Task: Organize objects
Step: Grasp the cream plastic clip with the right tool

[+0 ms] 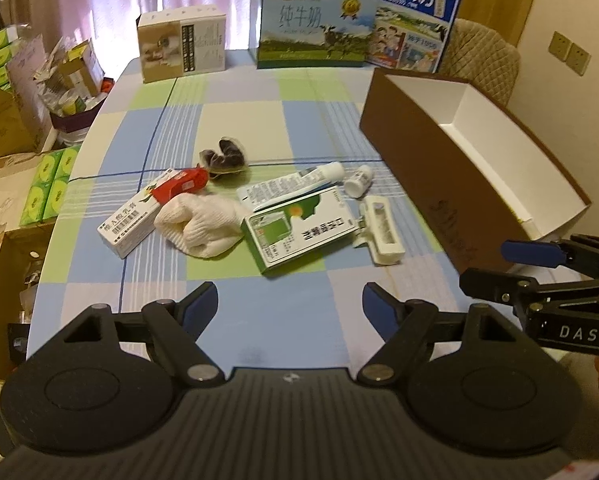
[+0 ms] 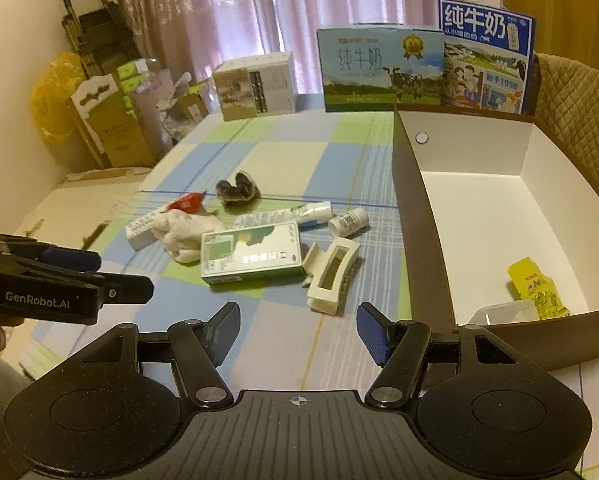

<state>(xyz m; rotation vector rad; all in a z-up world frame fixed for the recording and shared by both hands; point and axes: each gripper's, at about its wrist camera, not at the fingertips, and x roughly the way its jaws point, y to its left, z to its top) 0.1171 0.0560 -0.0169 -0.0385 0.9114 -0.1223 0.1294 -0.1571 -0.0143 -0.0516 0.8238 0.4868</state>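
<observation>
Left gripper (image 1: pixel 290 303): we see its jaws spread wide and holding nothing, hovering over the near edge of the table, with the pile of items beyond it.
Right gripper (image 2: pixel 298 327): we see its jaws spread wide as well, nothing between them, low over the near part of the table, just left of the box.
Table (image 1: pixel 259 112): we note a checked cloth of blue, green and cream squares.
Box (image 2: pixel 475 208): large, brown outside and white inside, open at the top, on the right side of the table. In the right wrist view we see a yellow packet (image 2: pixel 537 290) and a clear plastic tub (image 2: pixel 503 312) lying in its near corner.
Green carton (image 1: pixel 299 230): flat on the cloth in the middle of the pile, near side.
Hair clip (image 2: pixel 331 276): cream, just right of the green carton, between it and the box.
White cloth (image 1: pixel 197 224): bunched, touching the left end of the green carton.
Tube (image 1: pixel 291 184): white, lying behind the green carton.
Small bottle (image 1: pixel 359 180): white, on its side just right of the tube.
Long white carton (image 1: pixel 133 220): left of the white cloth, with a red packet (image 1: pixel 181 185) at its far end.
Dark item (image 1: pixel 223 158): farthest of the pile; we cannot tell what it is.
Far edge: we count three milk cartons (image 1: pixel 311 26) standing upright.
</observation>
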